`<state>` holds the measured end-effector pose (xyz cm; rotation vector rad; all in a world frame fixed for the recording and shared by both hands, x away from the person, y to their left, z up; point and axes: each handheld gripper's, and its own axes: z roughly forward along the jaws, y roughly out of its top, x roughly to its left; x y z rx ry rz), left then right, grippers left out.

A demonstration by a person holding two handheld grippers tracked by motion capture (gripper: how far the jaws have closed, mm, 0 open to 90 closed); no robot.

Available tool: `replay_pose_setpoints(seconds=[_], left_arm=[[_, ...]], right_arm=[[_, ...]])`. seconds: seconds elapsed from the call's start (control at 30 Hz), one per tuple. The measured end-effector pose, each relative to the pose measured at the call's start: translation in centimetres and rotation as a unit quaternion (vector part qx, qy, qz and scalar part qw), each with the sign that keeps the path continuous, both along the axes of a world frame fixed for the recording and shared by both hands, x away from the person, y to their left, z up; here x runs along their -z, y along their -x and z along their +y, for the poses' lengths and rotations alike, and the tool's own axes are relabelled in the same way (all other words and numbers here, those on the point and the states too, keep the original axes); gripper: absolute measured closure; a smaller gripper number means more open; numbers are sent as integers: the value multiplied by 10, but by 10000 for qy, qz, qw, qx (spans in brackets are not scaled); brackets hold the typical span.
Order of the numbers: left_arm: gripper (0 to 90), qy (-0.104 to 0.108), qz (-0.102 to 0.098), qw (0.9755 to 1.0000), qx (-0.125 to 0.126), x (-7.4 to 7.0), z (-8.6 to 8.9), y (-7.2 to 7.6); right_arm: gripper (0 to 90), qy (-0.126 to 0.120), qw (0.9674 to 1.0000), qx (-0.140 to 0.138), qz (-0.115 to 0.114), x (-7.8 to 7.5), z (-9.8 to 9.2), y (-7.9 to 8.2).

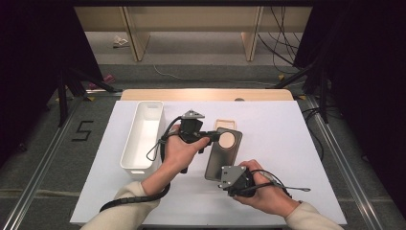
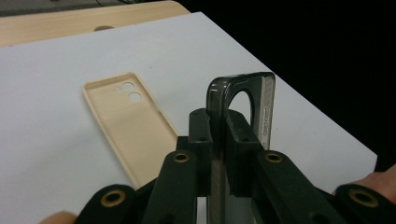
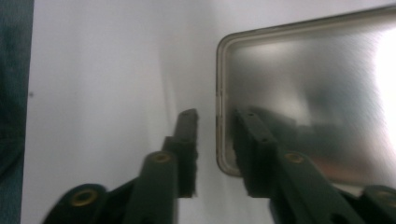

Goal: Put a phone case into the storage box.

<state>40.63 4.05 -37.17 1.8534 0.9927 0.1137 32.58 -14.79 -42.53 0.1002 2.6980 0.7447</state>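
A dark translucent phone case (image 1: pixel 218 160) with a round camera hole is tilted up off the white table. My left gripper (image 1: pixel 215 137) comes in from the left and is shut on its upper edge. In the left gripper view the jaws (image 2: pixel 217 121) pinch the case's rim (image 2: pixel 264 93), which stands on edge between them. My right gripper (image 1: pixel 229 176) is at the case's near corner. In the right gripper view its jaws (image 3: pixel 217 116) stand apart astride the case's edge (image 3: pixel 303 84), with a gap at the left pad. A beige phone case (image 1: pixel 225 123) (image 2: pixel 126 121) lies flat, inside up, just behind.
A long white bin (image 1: pixel 143 134) stands at the left of the white table cover (image 1: pixel 282 143). A wooden table edge (image 1: pixel 206 94) runs along the back. A dark drop lies beyond the table's right edge.
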Motion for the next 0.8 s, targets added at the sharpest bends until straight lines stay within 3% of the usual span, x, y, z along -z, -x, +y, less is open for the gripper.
replay_pose_setpoints(seconds=[0.23, 0.27, 0.3, 0.43, 0.53, 0.8], left_arm=[[817, -49, -455, 9988, -166, 8, 23, 3], [817, -57, -521, 9984, -207, 9, 26, 3], [817, -48, -581, 9980, -242, 9, 30, 4], [816, 29, -742, 9967, -329, 8, 44, 6], [817, 93, -833, 9959, -351, 7, 52, 8], [816, 76, -991, 9944, -350, 4, 64, 9]], right_arm=[[423, -726, 9963, 395, 235, -2, -11, -7], [370, -930, 9939, 508, 296, -3, -14, -9], [370, -930, 9939, 508, 296, -3, -14, -9], [283, -1312, 9876, 711, 486, -4, -21, -12], [252, -1601, 9807, 884, 685, -4, -29, -16], [212, -2275, 9603, 1324, 926, -5, -52, -25]])
